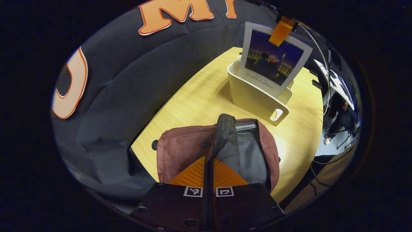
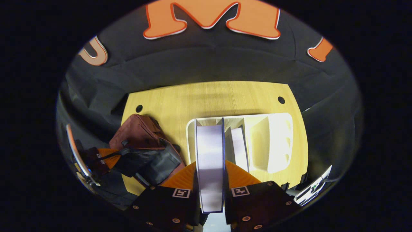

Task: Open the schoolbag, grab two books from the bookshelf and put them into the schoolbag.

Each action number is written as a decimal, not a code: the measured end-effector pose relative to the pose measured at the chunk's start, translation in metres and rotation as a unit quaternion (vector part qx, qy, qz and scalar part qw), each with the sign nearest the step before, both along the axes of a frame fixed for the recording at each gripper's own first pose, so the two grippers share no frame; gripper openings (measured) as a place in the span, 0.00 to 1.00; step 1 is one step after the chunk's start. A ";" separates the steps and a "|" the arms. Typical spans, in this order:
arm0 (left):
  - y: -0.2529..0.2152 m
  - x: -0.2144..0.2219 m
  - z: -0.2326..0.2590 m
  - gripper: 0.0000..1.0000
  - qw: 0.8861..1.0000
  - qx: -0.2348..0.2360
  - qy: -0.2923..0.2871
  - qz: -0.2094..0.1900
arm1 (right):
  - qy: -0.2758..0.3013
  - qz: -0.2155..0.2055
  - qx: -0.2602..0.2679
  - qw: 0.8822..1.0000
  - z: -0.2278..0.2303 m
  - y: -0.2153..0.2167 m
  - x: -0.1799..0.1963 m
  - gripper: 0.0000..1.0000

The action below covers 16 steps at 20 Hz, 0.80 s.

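Two grippers are at work, and each of yours is clamped on something. Your left gripper (image 1: 208, 180) has its fingers pressed together on the dark strap (image 1: 222, 135) at the top of the maroon schoolbag (image 1: 183, 151), which runs down between them in the left gripper view; the strap is pulled up, so the bag's mouth gapes and you can see its grey lining (image 1: 248, 154). The schoolbag stands on the pale wooden table (image 1: 199, 96), near the edge closest to you. Just beyond it on the same table sits the cream bookshelf (image 1: 257, 96), a low open bin with a slot handle in its end wall. Your right gripper (image 2: 210, 180) grips a book (image 2: 210, 161) by its two covers, with its white page edge facing the camera in the right gripper view. In the left gripper view that same book (image 1: 273, 61) hangs upright above the bookshelf, its dark picture cover turned toward you, pinched at the top edge by the right gripper's fingers (image 1: 281, 32). Whether its lower edge touches the bin, you cannot tell. A second book (image 2: 239, 148) stands inside the bookshelf (image 2: 276, 141), in the compartment just beside the held one. To the left in the right gripper view, the schoolbag (image 2: 138, 132) lies with your left gripper (image 2: 109, 154) holding its strap.
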<state>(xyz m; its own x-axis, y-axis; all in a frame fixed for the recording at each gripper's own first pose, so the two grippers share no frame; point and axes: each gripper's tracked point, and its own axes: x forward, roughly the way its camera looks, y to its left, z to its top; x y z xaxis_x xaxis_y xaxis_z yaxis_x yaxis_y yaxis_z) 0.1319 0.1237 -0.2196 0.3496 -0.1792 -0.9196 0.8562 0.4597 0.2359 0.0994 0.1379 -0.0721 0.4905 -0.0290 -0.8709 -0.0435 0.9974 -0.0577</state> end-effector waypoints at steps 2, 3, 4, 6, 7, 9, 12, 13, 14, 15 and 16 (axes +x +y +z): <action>0.000 -0.001 -0.004 0.01 1.000 0.004 0.002 -0.003 | -0.025 -0.001 0.024 0.999 0.026 0.005 -0.017 0.31; 0.000 -0.002 -0.004 0.01 1.000 0.005 0.002 -0.004 | -0.037 -0.002 0.039 0.999 0.037 0.008 -0.027 0.31; 0.000 -0.004 -0.004 0.01 1.000 0.004 0.002 -0.006 | -0.047 -0.002 0.054 0.997 0.045 0.011 -0.038 0.31; 0.000 -0.003 -0.002 0.01 1.000 0.003 -0.002 -0.011 | -0.067 -0.006 0.087 0.994 0.054 0.015 -0.060 0.31; -0.001 -0.003 -0.001 0.01 1.000 0.004 -0.004 -0.012 | -0.074 -0.010 0.108 0.991 0.054 0.018 -0.071 0.31; -0.001 -0.005 0.004 0.01 1.000 0.003 -0.008 -0.017 | -0.082 -0.019 0.146 0.986 0.044 0.023 -0.091 0.31; -0.003 -0.006 0.012 0.01 1.000 0.004 -0.015 -0.025 | -0.070 -0.042 0.206 0.975 0.004 0.035 -0.115 0.31; -0.002 -0.006 0.014 0.01 0.999 0.005 -0.018 -0.028 | -0.063 -0.048 0.228 0.970 -0.010 0.041 -0.120 0.31; -0.003 -0.007 0.017 0.01 0.999 0.006 -0.020 -0.030 | -0.057 -0.058 0.252 0.964 -0.028 0.047 -0.124 0.31; -0.002 -0.009 0.020 0.01 0.999 0.006 -0.020 -0.030 | -0.051 -0.064 0.269 0.960 -0.044 0.053 -0.128 0.31; -0.003 -0.010 0.024 0.01 0.999 0.004 -0.020 -0.027 | -0.045 -0.071 0.284 0.955 -0.059 0.060 -0.131 0.31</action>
<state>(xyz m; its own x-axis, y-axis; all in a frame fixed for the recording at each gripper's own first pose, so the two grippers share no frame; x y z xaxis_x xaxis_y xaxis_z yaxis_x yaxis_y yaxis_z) 0.1214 0.1211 -0.1959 0.3766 -0.1919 -0.9063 0.8695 0.4106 0.2743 -0.0312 0.1975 -0.1313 0.5897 0.3648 -0.7205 0.0737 0.8641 0.4978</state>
